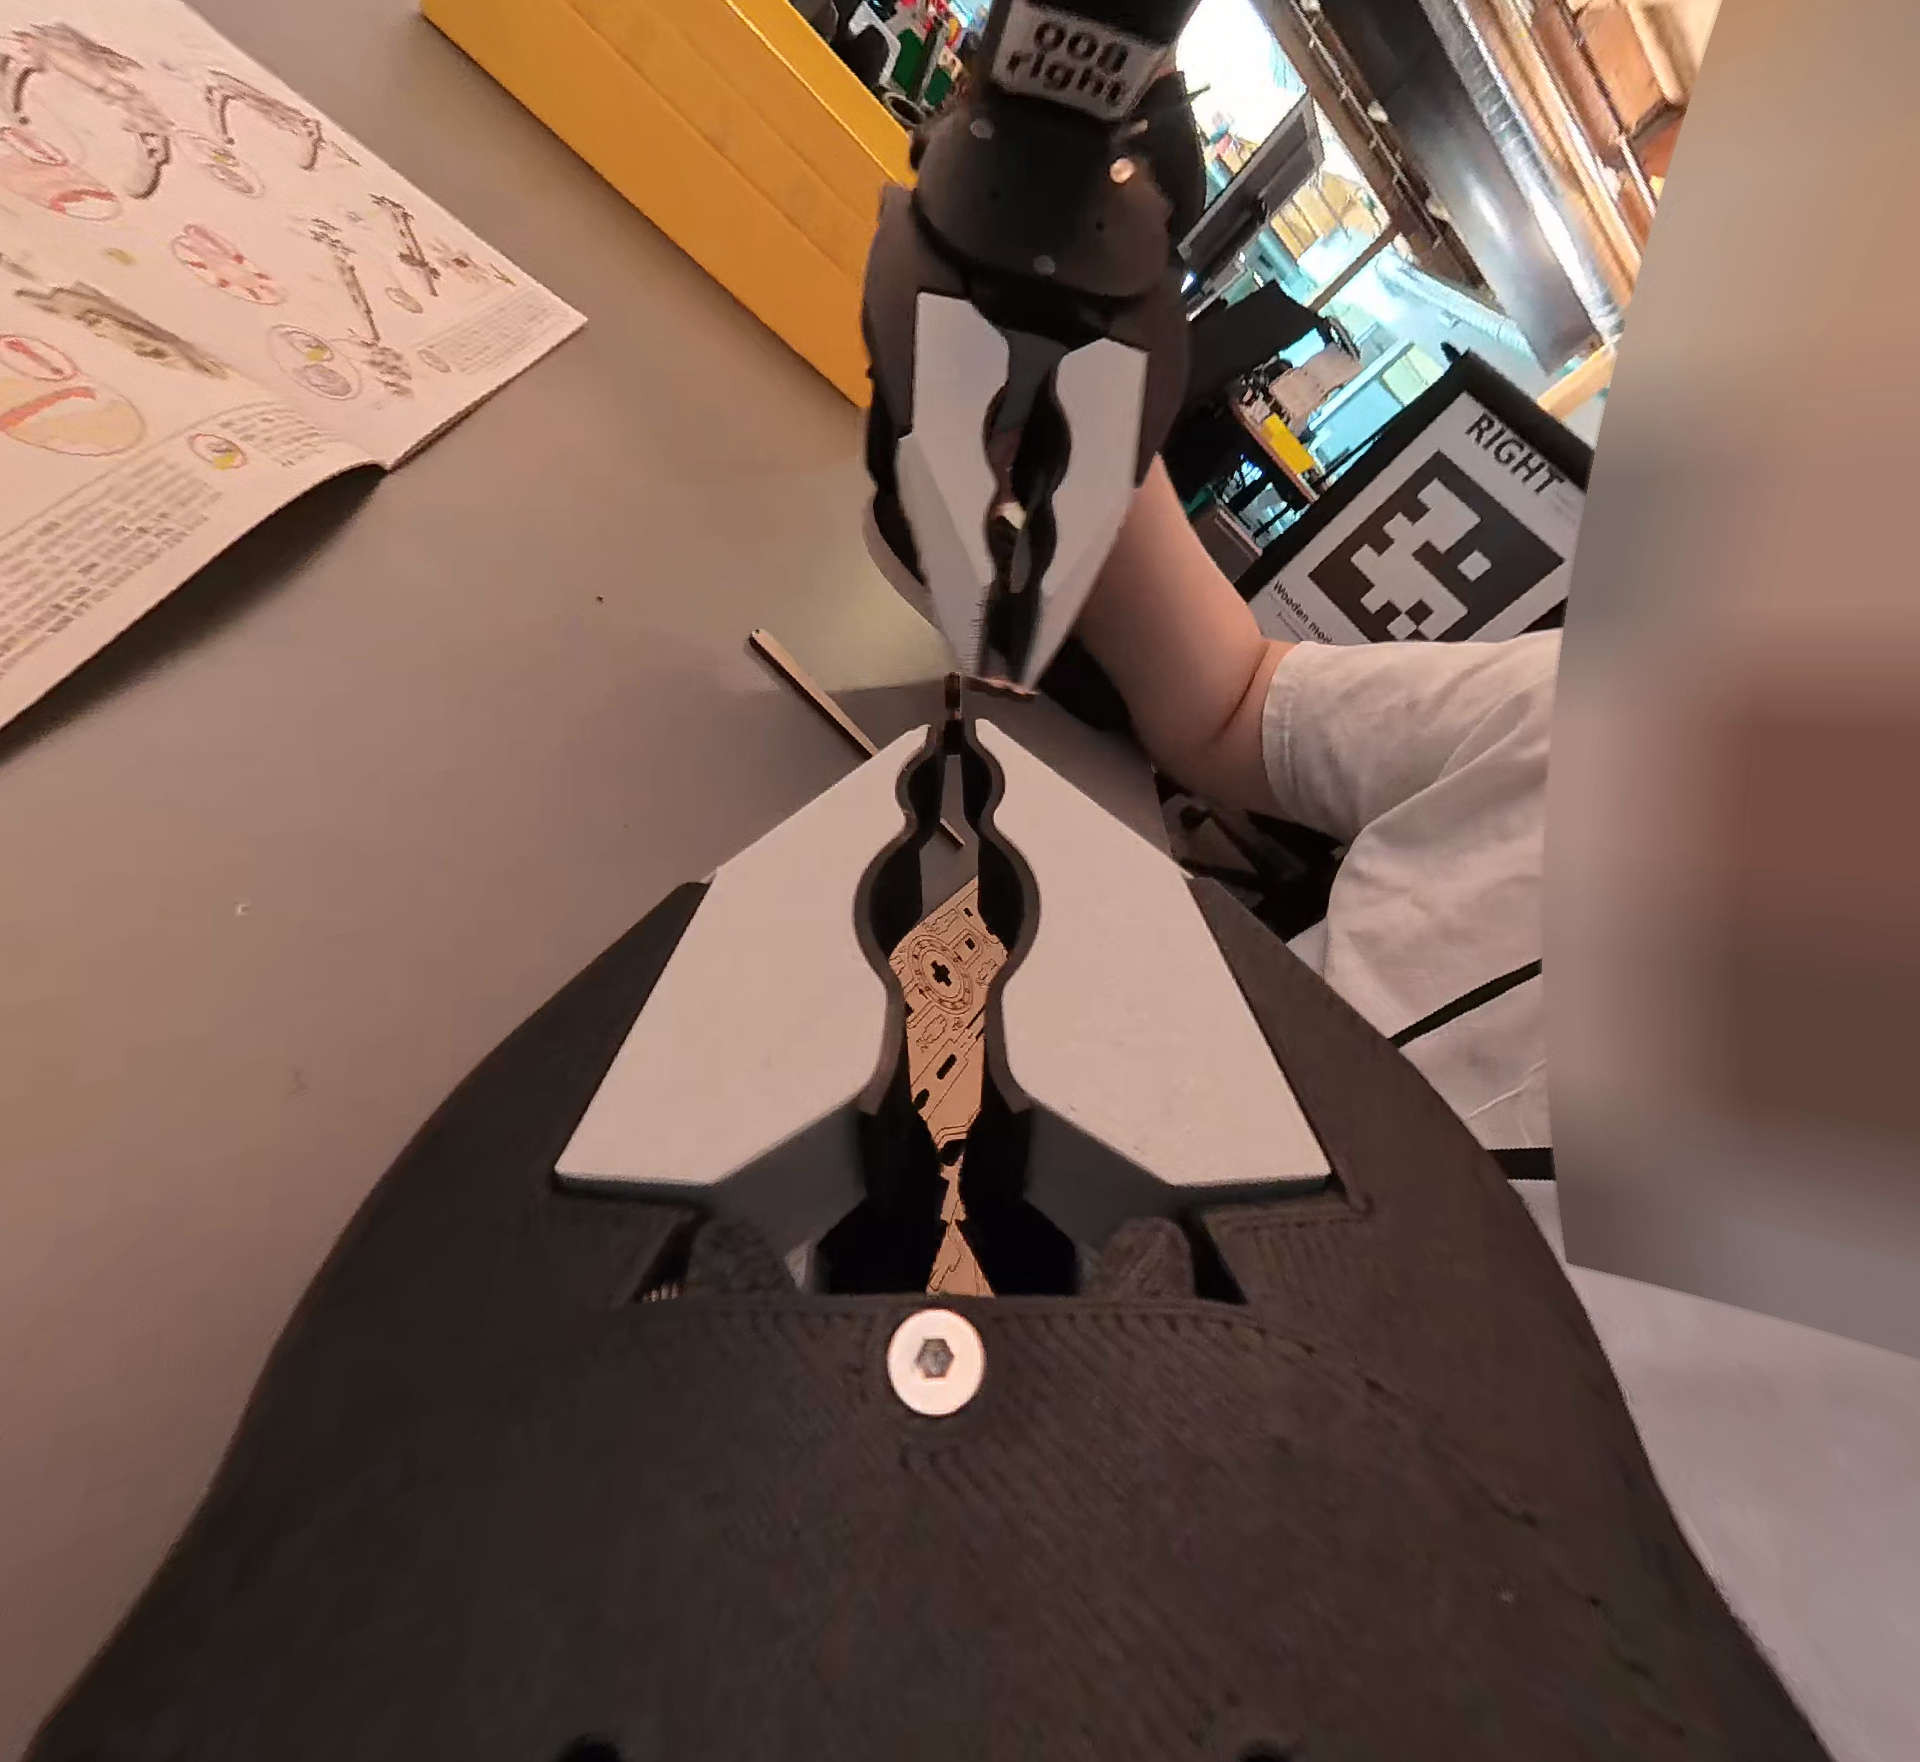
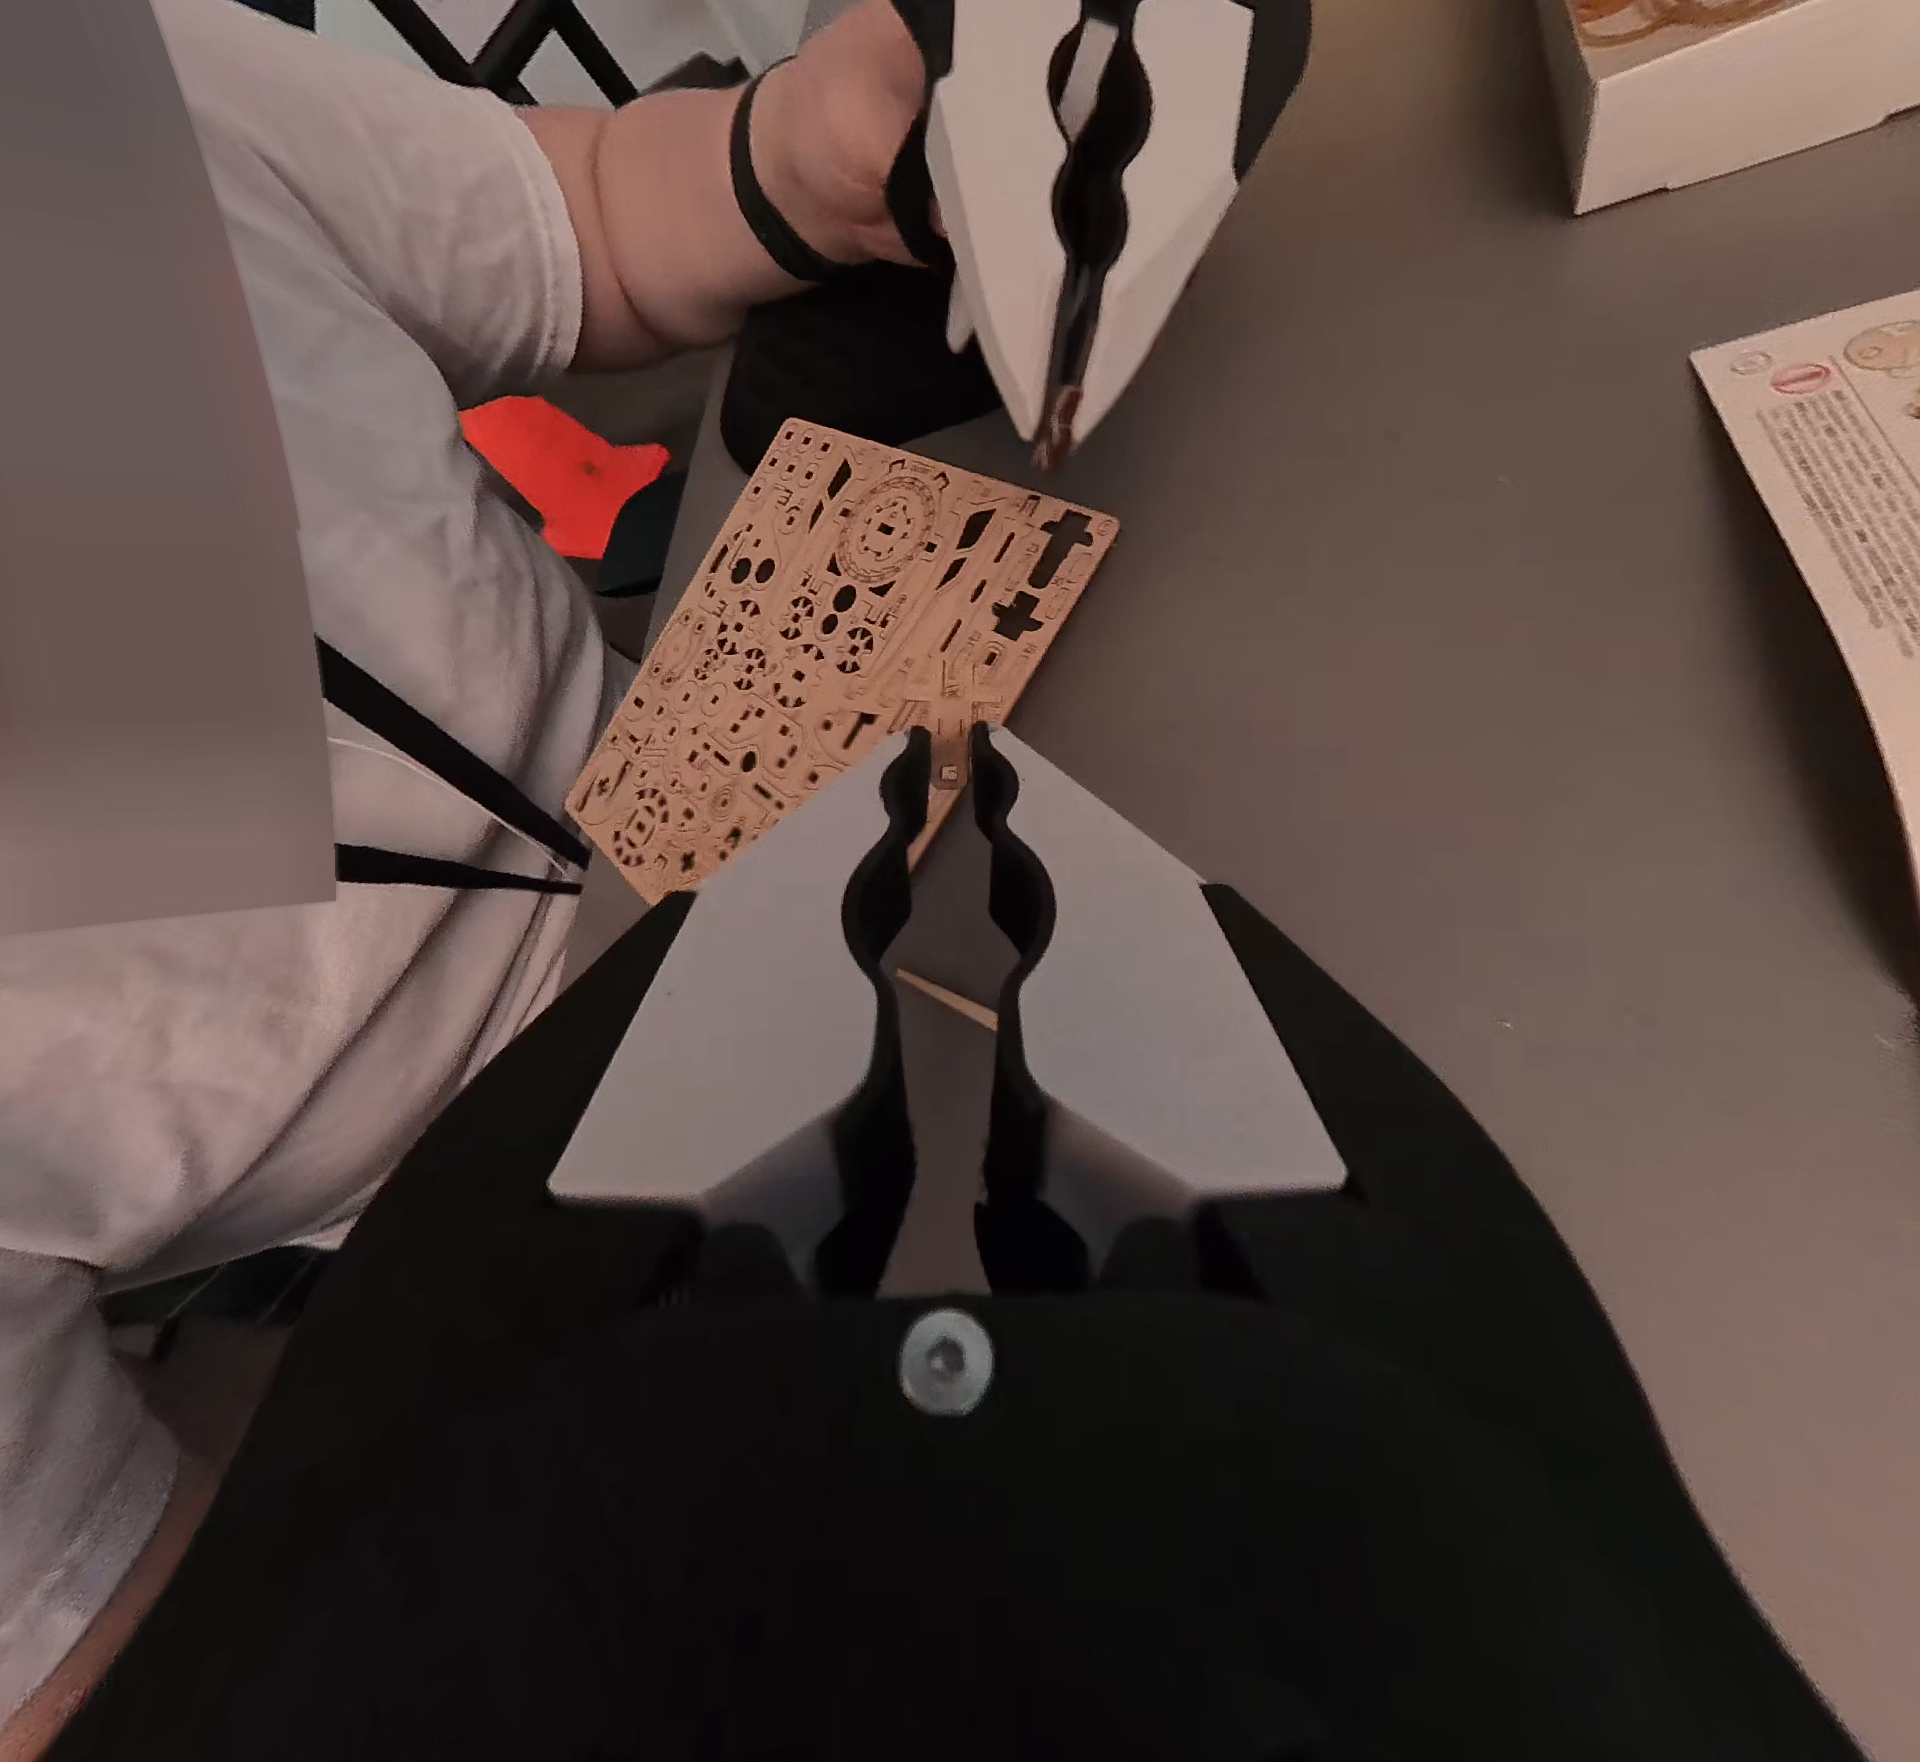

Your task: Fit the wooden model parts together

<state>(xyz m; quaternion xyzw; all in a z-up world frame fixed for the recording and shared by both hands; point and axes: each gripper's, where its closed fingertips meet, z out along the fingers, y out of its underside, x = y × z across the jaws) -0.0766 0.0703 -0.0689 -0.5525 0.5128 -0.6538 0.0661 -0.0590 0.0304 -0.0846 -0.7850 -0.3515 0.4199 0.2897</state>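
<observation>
At the far left of the grey worktop (image 1: pixel 436 777) lay an open instruction booklet (image 1: pixel 208 278), with a yellow bin (image 1: pixel 665 102) behind it. Toward the middle, the left tool (image 1: pixel 951 736) was pressed together on a thin, dark wooden part (image 1: pixel 953 704) whose end stuck out past the tips. Directly opposite, tip to tip, the right tool (image 1: pixel 992 663) came down from above — its own small wooden piece (image 1: pixel 1003 686) touched or nearly touched that part, though which could not be told. In the right wrist view the right tool (image 2: pixel 948 741) stood slightly spread around a small tan piece (image 2: pixel 948 770); whether the pads actually gripped it was unclear. Beneath it, flat on the worktop and close to the person's white shirt (image 2: pixel 312 486), lay the laser-cut wooden sheet (image 2: pixel 831 642), many of its shapes already punched out. A thin wooden stick (image 2: pixel 951 997) lay on the worktop just beside the sheet. Farther right sat a white box (image 2: pixel 1704 19) of tan rings — well apart from the sheet.
</observation>
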